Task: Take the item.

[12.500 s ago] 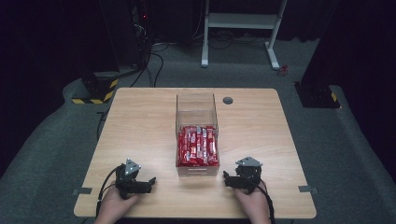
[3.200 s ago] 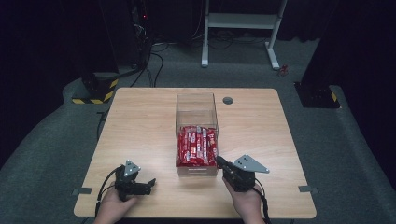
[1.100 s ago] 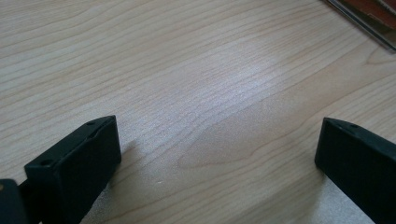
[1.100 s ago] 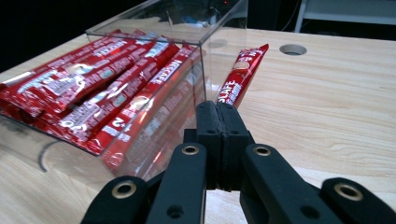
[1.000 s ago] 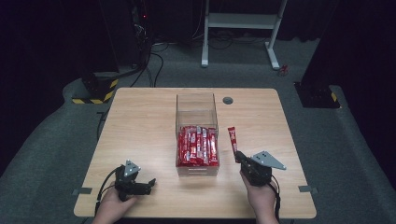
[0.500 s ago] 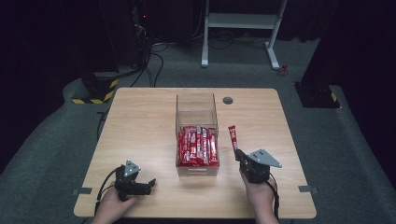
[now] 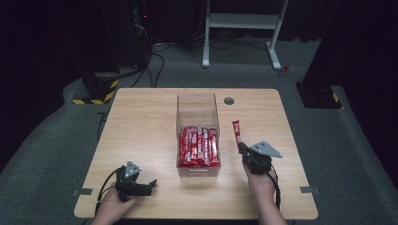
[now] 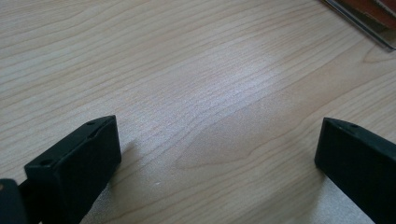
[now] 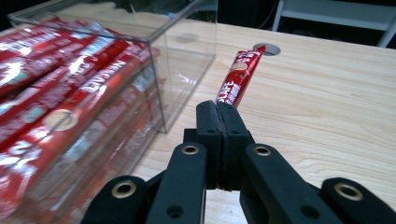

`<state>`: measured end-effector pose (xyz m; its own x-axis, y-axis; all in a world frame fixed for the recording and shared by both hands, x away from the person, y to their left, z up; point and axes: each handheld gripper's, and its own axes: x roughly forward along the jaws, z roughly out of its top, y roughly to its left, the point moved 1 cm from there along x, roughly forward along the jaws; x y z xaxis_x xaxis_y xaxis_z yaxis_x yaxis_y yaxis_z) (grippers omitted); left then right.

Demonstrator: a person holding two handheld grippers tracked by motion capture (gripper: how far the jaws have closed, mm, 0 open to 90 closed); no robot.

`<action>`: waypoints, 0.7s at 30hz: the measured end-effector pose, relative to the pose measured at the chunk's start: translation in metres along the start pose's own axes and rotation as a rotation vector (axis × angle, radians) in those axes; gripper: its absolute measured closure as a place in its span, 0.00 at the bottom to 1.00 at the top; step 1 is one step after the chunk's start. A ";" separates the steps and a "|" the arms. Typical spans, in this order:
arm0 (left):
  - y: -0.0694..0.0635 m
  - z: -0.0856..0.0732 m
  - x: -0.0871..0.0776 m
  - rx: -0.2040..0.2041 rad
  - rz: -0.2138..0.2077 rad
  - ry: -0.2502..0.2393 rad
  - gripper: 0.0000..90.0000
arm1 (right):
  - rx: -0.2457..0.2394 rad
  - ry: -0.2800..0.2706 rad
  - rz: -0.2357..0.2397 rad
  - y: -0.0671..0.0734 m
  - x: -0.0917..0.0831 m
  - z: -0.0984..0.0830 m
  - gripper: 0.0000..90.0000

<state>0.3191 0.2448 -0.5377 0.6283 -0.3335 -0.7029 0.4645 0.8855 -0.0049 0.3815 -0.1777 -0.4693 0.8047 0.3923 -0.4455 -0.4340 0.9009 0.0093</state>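
The right tongs (image 7: 241,146) are pinching the near end of a single red sachet stick (image 7: 236,131), their jaws pressed tight together on it. The stick is pointing away toward the far side of the bench (image 7: 141,126), just to the right of the clear plastic box (image 7: 197,101), and is standing apart from the box wall. In the right gripper view the stick (image 9: 240,74) is jutting out past the closed jaws toward a round grommet hole (image 9: 266,48) in the bench top. The box is holding a packed layer of matching red sticks (image 7: 199,146) in its near half. The left tongs (image 7: 149,185) are resting near the left front corner of the bench, jaws spread wide with bare wood between them.
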 end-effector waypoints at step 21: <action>0.000 0.000 0.000 -0.001 0.000 0.000 0.01 | 0.034 0.153 -0.067 -0.030 0.051 -0.017 0.99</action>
<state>0.3191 0.2448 -0.5377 0.6282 -0.3340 -0.7027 0.4645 0.8856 -0.0056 0.4284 -0.1879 -0.5072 0.7596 0.3002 -0.5770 -0.3650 0.9310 0.0040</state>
